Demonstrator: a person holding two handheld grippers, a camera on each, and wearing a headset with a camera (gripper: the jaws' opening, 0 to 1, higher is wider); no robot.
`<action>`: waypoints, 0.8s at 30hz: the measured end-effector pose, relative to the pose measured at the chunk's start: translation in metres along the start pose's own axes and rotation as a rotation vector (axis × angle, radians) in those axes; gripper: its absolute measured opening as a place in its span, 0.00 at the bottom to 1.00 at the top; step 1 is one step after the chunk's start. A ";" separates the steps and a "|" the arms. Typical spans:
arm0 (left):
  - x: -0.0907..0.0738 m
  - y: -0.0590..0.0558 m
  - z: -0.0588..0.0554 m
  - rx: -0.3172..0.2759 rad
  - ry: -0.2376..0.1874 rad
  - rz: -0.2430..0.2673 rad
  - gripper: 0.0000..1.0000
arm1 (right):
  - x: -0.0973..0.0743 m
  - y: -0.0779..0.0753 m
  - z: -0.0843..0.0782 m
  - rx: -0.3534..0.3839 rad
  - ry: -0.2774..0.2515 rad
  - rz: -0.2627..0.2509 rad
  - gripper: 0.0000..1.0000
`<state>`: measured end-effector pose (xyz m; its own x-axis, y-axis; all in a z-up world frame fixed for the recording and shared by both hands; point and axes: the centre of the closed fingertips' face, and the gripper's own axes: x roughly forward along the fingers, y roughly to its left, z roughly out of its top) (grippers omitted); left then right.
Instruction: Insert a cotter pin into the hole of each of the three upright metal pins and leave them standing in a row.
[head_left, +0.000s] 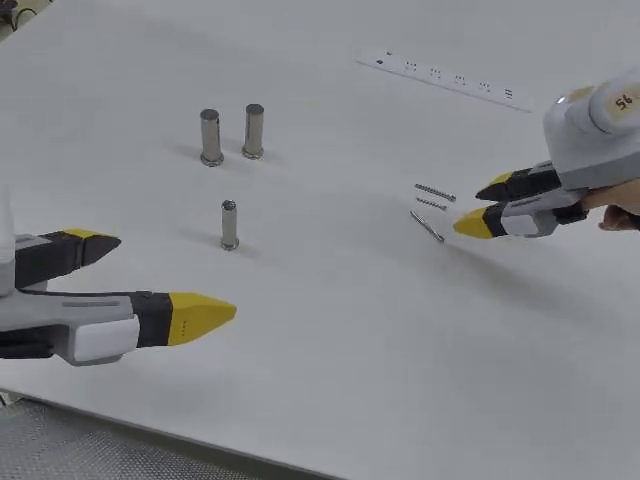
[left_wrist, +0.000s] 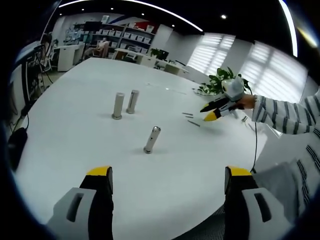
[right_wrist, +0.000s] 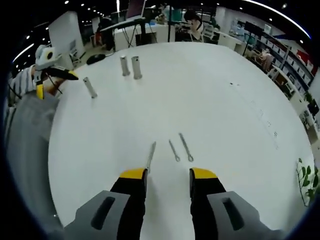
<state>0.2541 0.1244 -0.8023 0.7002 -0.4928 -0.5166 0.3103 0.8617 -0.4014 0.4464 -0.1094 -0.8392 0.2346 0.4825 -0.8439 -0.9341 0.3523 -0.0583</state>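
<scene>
Clearly the right gripper (head_left: 470, 208) is the one placed for the pickup, just beside the three cotter pins (head_left: 431, 204).

Its jaws stand apart and hold nothing, with the tips low over the white table (head_left: 350, 330). In the right gripper view the cotter pins lie flat just ahead of the jaw tips, and their long axes run roughly along the line the jaws point. The nearest cotter pin (right_wrist: 151, 155) lies just off the tip of the left-hand jaw, so I judge a small sideways shift would put it between the jaws, which would then close across its thin width. The left gripper (head_left: 176, 277), wide apart and empty, hovers well away from the cotter pins. It faces the three upright metal pins (head_left: 253, 131), and the lone metal pin (left_wrist: 152, 139) stands closest to it.
</scene>
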 end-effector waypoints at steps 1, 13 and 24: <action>0.000 -0.001 0.000 -0.001 -0.001 0.000 0.93 | 0.002 0.001 0.001 -0.005 0.004 0.010 0.29; 0.002 -0.004 -0.001 -0.013 0.003 -0.006 0.90 | 0.019 -0.013 0.007 -0.134 0.090 0.040 0.15; 0.005 -0.003 -0.001 -0.014 0.004 0.000 0.89 | 0.031 -0.010 0.008 -0.230 0.146 0.097 0.12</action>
<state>0.2560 0.1192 -0.8041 0.6978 -0.4933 -0.5194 0.3014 0.8600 -0.4118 0.4647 -0.0915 -0.8604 0.1154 0.3785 -0.9184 -0.9907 0.1107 -0.0789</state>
